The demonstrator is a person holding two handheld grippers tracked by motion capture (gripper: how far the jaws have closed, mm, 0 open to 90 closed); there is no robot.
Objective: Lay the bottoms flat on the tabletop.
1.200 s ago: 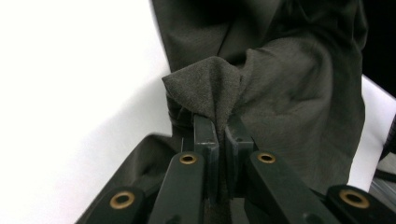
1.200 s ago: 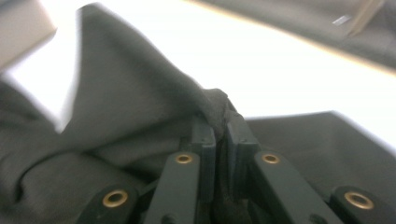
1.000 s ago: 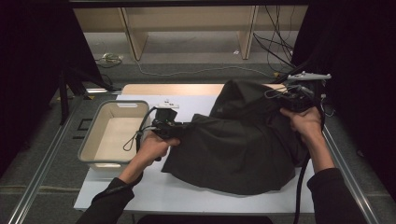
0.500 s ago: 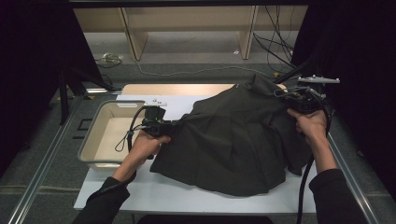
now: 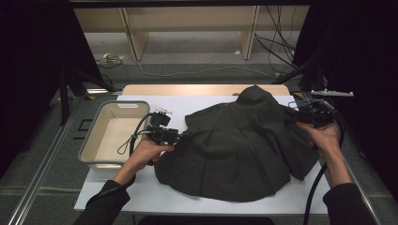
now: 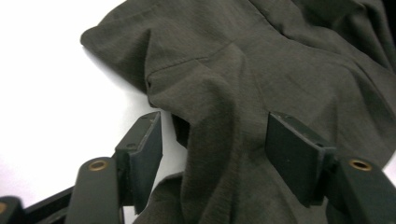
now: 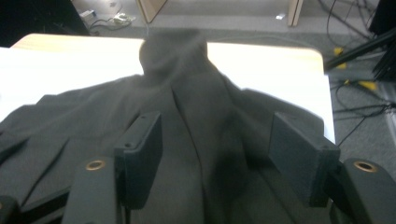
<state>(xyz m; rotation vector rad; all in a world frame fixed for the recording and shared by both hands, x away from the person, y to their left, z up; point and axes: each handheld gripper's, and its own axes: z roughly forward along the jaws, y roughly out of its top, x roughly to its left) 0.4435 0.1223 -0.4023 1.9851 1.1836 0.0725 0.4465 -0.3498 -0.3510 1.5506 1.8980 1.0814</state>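
The dark grey-green cloth garment lies in a rumpled heap across the middle and right of the white table sheet, with one peak of fabric standing up at its far edge. My left gripper is at its left edge; in the left gripper view the jaws stand apart, a ridge of the fabric running up between them without either pad pressing on it. They have just been opening. My right gripper is at the garment's right edge, and in the right gripper view its jaws are likewise spread with a fold of the cloth between them, unpinched; these too have just been opening.

Just left of my left hand sits the beige rectangular plastic tub, near the sheet's left edge; nothing lies inside it.

A second ago both grippers held the garment pinched and lifted, so the cloth hung taut between them. It has since sunk onto the sheet and spread wider, my hands have come down with it, and the tub has stayed put.
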